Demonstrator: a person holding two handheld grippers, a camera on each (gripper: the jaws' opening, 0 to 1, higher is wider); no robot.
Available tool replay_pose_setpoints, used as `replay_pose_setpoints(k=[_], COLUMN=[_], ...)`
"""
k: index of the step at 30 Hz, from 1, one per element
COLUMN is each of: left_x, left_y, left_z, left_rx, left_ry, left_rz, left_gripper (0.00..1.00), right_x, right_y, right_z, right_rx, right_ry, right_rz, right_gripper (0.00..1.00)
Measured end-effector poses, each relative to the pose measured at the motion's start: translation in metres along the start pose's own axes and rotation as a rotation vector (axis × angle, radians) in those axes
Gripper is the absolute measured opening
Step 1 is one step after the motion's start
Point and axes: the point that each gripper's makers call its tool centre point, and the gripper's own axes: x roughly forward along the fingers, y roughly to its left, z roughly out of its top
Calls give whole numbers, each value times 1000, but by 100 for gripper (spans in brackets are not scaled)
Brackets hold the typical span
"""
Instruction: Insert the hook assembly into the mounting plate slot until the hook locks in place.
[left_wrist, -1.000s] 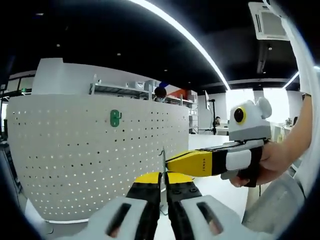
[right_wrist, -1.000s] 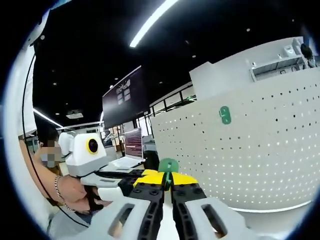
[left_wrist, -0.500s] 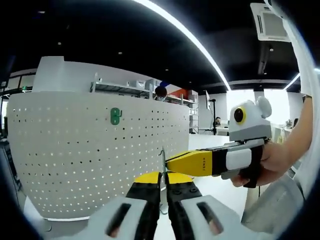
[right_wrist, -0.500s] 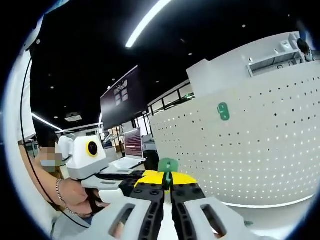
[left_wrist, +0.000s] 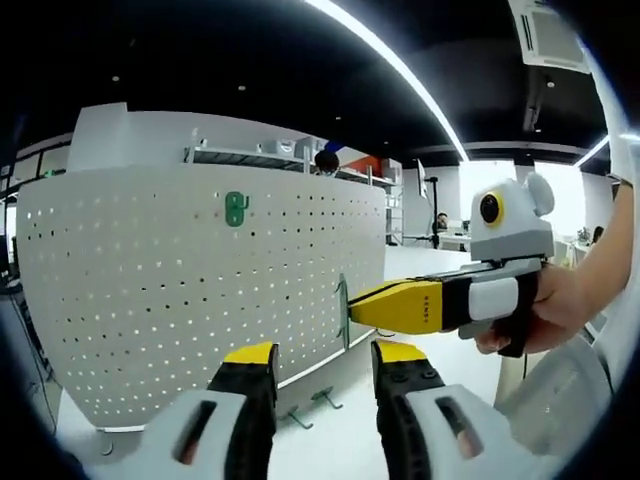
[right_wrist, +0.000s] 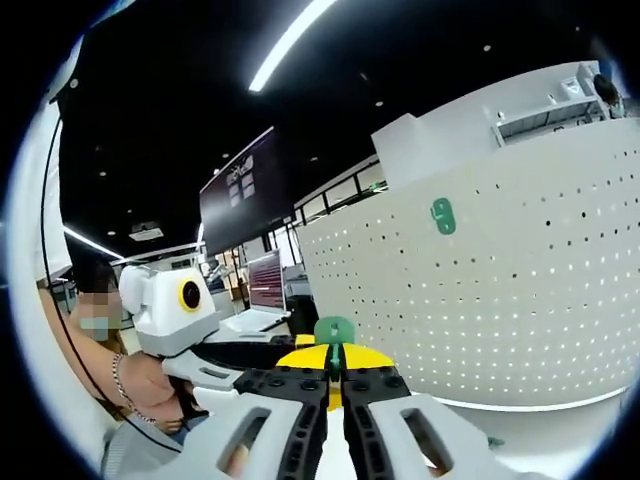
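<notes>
Right now my right gripper (right_wrist: 335, 372) has its jaws clamped on the green hook assembly (right_wrist: 334, 330), which pokes up just past the yellow tips; from the left gripper view I see the same gripper (left_wrist: 352, 306) coming in from the right with the hook's thin edge (left_wrist: 343, 305) at its tip, close in front of the white perforated mounting plate (left_wrist: 180, 300). My left gripper (left_wrist: 325, 365) has its jaws spread apart with nothing between them. A second green hook (left_wrist: 235, 208) already sits high on the plate, and two small hooks (left_wrist: 310, 408) lie on the tabletop (left_wrist: 330, 440) at the plate's foot.

My worry is alignment: the plate is full of small look-alike holes, and if I bring the hook in tilted or off a slot, it could skid across the face or jam half-seated without locking. With only one gripper carrying it, I judge a hard push might twist it in the jaws or rock the standing plate backward.
</notes>
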Motion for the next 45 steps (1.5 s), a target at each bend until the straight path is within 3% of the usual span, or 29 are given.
replay_pose_setpoints(k=[8,12,17,19,20,23,25,28,34,40,45], left_x=[1,1,1,1,1,2,2,3,2,0,-3], left_y=[2,3,3,3,3,4,4,5,7,7,10], left_z=[-7,-8,-10,-11,-11,-12,-14,-14,-14,-20,-29], left_rx=[-1,3,2,2,2,-4,-6,-5,-12,-13,-28], left_ry=[21,24,33,37,36,38,43,43,42,55,68], left_rz=[12,26,29,27,29,32,29,31,39,38,43], left_gripper=[58,73,75,74,74,74,74,73,72,71,71], right_x=[1,1,2,1,2,3,-1,-3,-1,-1,6], right_y=[0,0,0,0,1,-5,-15,-20,-20,-38,-49], right_z=[-1,-1,-1,-2,3,9,14,14,13,21,29], right_rx=[3,6,8,-62,-57,-232,-281,-375,-329,-248,-243], right_ry=[3,3,6,36,27,59,54,83,81,59,53], right_rz=[3,4,6,-12,-27,-88,-166,-205,-184,-226,-247], right_gripper=[0,0,0,0,0,0,0,0,0,0,0])
